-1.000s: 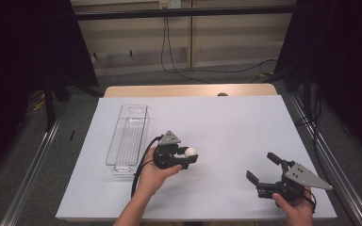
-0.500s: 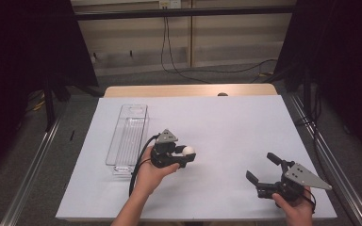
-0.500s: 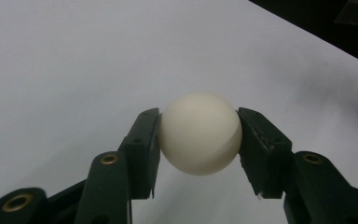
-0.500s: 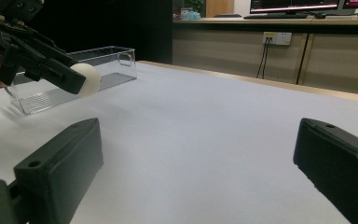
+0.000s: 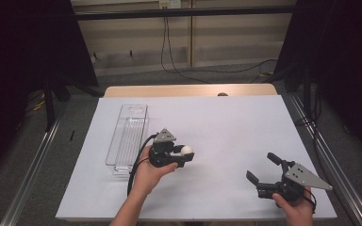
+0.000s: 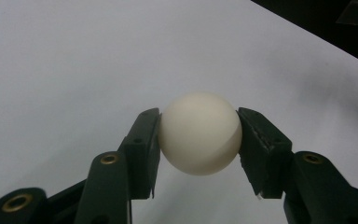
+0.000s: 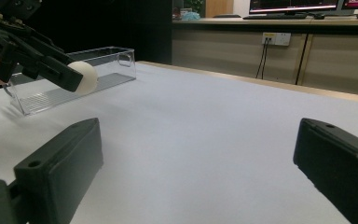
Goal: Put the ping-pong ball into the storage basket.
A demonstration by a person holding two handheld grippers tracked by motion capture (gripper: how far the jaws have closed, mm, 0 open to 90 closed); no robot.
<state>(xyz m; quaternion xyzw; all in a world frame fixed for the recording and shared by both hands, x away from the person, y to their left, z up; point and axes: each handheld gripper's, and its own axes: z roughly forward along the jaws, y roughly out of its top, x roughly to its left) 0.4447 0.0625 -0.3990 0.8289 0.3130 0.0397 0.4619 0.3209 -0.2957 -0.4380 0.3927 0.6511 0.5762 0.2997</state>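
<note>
Here the left gripper point(image 5: 183, 155) squeezes a white ball point(image 6: 199, 133) near the box point(image 5: 127, 136); the right gripper point(image 5: 264, 170) is wide apart

Looked over everything and there's honestly no writing, label, brand or number I can read anywhere. The monitors point(image 7: 303, 5) at the back of the right gripper view are too small to read.

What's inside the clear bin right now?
The clear bin looks empty: only its ribbed floor shows. Its near end is partly hidden behind the left gripper, shut on the white ball.
</note>
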